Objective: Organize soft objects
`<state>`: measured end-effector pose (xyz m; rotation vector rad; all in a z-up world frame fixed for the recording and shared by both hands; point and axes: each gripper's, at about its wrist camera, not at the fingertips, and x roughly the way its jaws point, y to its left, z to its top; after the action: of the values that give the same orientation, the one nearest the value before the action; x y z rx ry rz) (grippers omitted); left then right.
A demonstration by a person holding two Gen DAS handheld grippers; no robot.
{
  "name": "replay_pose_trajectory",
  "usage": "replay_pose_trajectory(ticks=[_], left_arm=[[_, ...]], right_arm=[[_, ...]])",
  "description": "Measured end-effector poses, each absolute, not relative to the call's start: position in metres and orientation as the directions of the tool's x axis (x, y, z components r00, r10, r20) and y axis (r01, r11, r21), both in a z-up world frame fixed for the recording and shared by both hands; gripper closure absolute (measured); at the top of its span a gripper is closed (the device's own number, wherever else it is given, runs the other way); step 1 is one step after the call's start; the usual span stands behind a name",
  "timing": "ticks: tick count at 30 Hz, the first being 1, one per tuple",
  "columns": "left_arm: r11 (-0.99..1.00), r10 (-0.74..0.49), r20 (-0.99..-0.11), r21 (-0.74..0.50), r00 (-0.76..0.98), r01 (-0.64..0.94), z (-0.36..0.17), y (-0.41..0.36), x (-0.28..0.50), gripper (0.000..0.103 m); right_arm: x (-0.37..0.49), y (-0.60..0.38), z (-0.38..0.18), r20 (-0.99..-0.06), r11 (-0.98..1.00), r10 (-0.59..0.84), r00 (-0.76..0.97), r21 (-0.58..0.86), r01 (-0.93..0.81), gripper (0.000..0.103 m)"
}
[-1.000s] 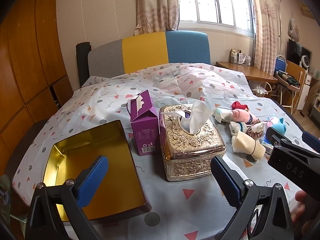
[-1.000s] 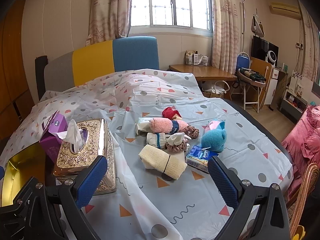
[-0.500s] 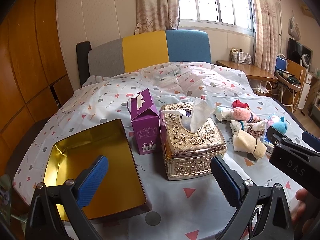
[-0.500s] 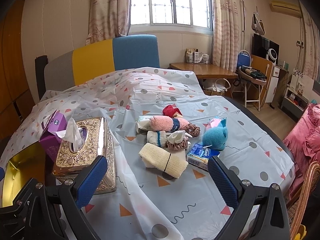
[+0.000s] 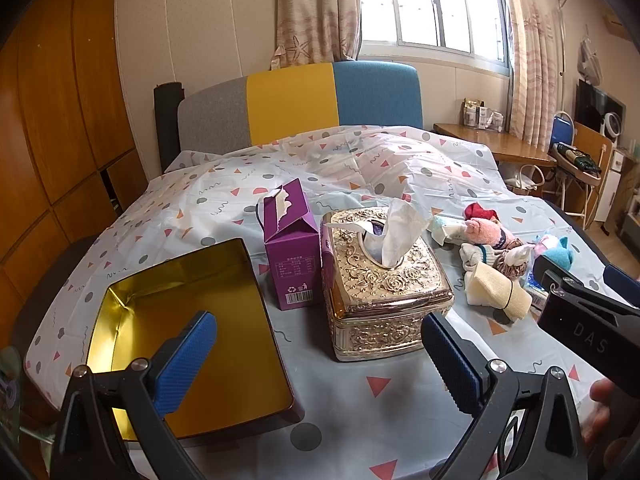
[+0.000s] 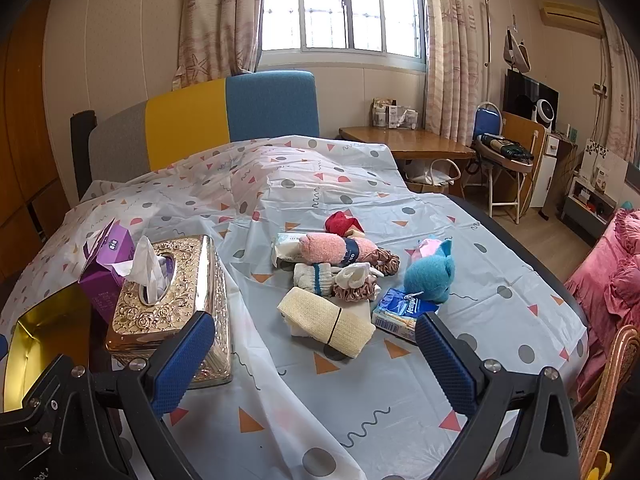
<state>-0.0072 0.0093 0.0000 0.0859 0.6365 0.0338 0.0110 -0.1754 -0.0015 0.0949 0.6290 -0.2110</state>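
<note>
A pile of soft things lies on the patterned sheet: a cream rolled cloth [image 6: 326,320], a pink sock roll [image 6: 334,249], a red cloth [image 6: 342,222], a white-and-teal sock [image 6: 314,278], scrunchies [image 6: 356,290] and a blue plush toy [image 6: 430,274]. The pile also shows in the left wrist view [image 5: 496,258]. An open gold tin [image 5: 188,328] lies at the left. My left gripper [image 5: 318,356] is open and empty, above the tin's right edge. My right gripper [image 6: 314,358] is open and empty, short of the cream cloth.
A gold tissue box [image 5: 382,282] and a purple carton [image 5: 290,246] stand between the tin and the pile. A blue tissue packet [image 6: 400,312] lies by the plush. A wooden desk [image 6: 404,146], chairs and a pink bed [image 6: 612,276] are to the right.
Both views have shifted slightly, the scene sitting a little lower and closer. Nothing on the bed has moved and both grippers stay open.
</note>
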Motion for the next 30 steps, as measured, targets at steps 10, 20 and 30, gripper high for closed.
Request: replay_pose_trajectory(ticks=[10,20,30], left_arm=[[0.996,0.055,-0.593,0.090,0.803,-0.002,0.000,0.009,-0.008,0.000],[0.996,0.026,-0.600,0.081,0.800,0.028,0.001,0.004,-0.005,0.000],[0.950,-0.290,-0.618,-0.091,0.731,0.300,0.014,-0.018,0.011,0.000]], right_arm=[[0.010,-0.178,0.001,-0.591,0.974,-0.168,0.789,0.025,0.227,0.001],[0.017,-0.189,0.002,-0.592,0.972,-0.167,0.789,0.034,0.231,0.001],[0.061,-0.285,0.001,-0.640,0.942,-0.157,0.752,0.133,0.309,0.001]])
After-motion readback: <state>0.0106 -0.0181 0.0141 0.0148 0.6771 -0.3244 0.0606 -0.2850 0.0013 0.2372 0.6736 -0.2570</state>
